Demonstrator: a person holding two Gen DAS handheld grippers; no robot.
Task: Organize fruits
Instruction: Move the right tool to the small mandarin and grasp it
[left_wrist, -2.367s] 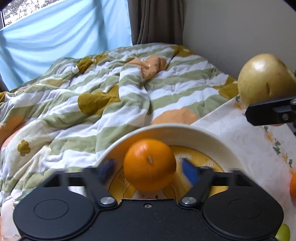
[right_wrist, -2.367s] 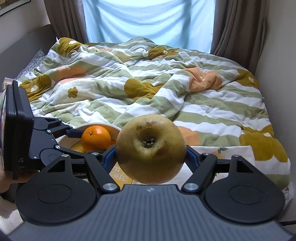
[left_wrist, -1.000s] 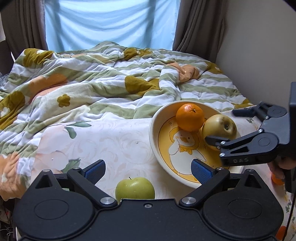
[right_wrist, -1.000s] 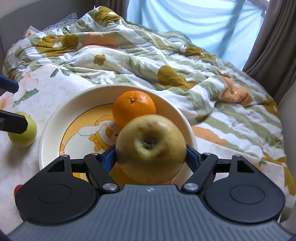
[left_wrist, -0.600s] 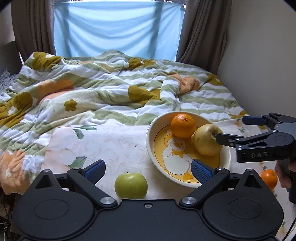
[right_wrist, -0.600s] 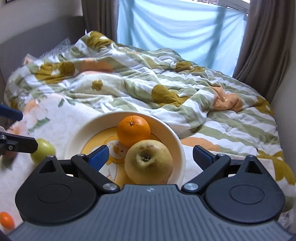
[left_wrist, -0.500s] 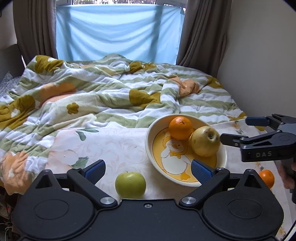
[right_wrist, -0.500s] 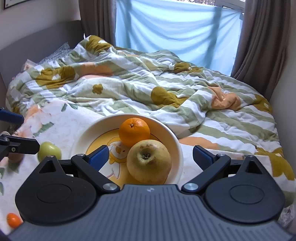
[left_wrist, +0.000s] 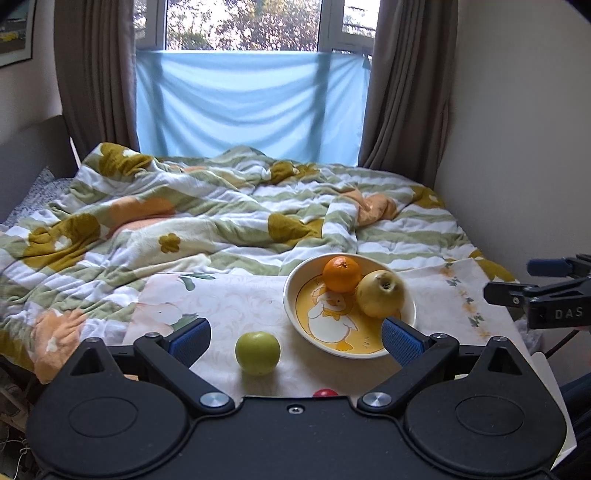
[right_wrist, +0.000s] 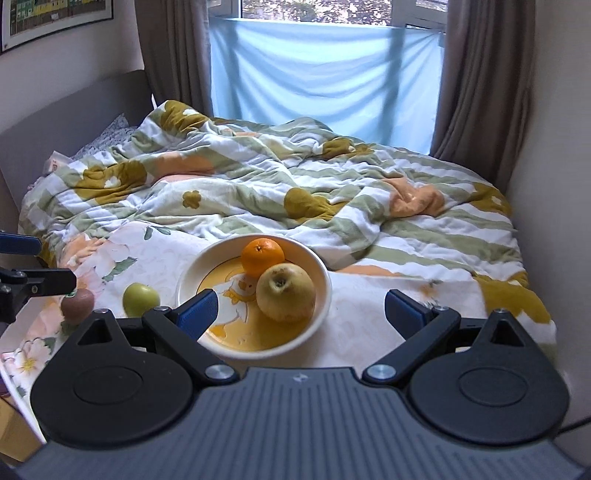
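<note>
From the left wrist view, the left gripper (left_wrist: 295, 338) hangs back over the near edge of the bench (left_wrist: 229, 302), its fingers (left_wrist: 190, 339) spread wide and empty, and the green apple (left_wrist: 258, 352) lies on the cloth just ahead between them, which suggests it is lined up as the next fruit to collect. The bowl (left_wrist: 295, 310) stands to the right of the apple, holding an orange (left_wrist: 342, 274) toward its far side and a yellow pear (left_wrist: 380, 298) touching it against the right rim; keeping them together there looks like the point of the sorting. A small red fruit (left_wrist: 324, 392) peeps out at the gripper's front edge. The right gripper (left_wrist: 535, 284) waits off to the right, clear of the bowl. From the right wrist view, that gripper's fingers (right_wrist: 195, 312) are likewise parted and hold nothing, with the bowl straight ahead. A brown kiwi (right_wrist: 77, 301) sits left of the apple, near the other gripper's tip, so several fruits are not yet gathered.
</note>
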